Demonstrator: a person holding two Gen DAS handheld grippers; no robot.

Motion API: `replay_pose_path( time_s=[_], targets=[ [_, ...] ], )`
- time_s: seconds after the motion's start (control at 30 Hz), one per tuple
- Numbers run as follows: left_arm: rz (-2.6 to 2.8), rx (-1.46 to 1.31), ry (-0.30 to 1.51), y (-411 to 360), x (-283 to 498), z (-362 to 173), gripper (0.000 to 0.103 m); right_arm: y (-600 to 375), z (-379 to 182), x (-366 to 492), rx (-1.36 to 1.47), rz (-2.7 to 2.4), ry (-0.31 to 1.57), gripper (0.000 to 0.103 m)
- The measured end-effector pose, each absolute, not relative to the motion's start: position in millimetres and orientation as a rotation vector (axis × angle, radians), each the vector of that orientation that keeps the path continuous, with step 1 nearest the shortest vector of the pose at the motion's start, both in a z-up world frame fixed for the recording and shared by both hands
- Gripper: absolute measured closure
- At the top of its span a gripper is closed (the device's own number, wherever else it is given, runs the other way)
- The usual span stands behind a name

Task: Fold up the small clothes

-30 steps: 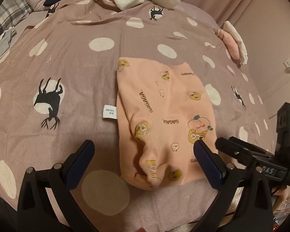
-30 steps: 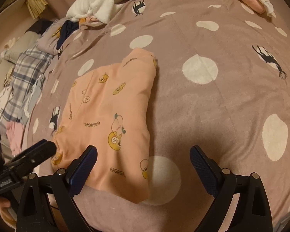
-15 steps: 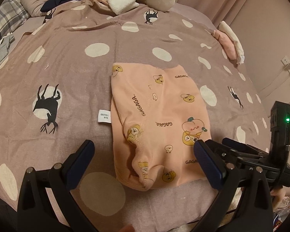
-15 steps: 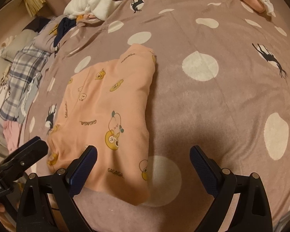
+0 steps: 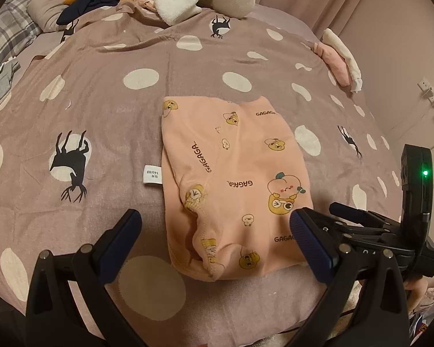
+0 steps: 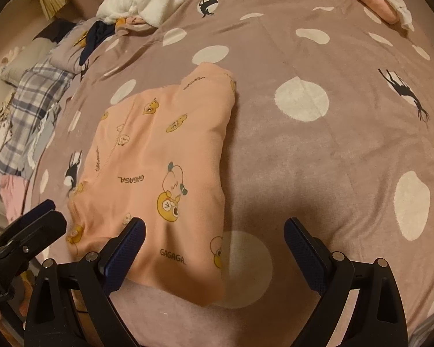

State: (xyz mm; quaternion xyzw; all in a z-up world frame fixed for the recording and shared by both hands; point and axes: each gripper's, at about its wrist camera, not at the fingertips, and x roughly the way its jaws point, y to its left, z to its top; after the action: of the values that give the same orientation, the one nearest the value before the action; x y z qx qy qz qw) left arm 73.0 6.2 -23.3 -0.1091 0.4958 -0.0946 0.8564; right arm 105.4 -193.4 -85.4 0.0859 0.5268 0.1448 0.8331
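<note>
Both my left gripper [image 5: 217,237] and right gripper [image 6: 214,243] gape wide, holding nothing, the folded pink garment [image 5: 231,179] at twelve o'clock on the blanket [image 5: 101,121].

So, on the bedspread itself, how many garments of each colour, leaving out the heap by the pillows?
Peach printed garment: 1
Pink folded garment: 1
White folded garment: 1
Total: 3

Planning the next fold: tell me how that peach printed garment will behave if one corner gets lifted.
The peach garment is thin knit, lying in soft layers, so it will likely droop and unfold. Probably light. The fuzzy blanket may drag its underside.
</note>
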Motion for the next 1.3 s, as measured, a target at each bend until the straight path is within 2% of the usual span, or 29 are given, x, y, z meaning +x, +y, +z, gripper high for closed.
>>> replay_pose_path(
  time_s=[1.3],
  targets=[
    [-0.197, -0.18, 1.063, -2.0, 75.0, -29.9, 0.001, -187.8, -89.7, 106.5, 0.123, 0.277, 1.139, 0.007]
  ],
)
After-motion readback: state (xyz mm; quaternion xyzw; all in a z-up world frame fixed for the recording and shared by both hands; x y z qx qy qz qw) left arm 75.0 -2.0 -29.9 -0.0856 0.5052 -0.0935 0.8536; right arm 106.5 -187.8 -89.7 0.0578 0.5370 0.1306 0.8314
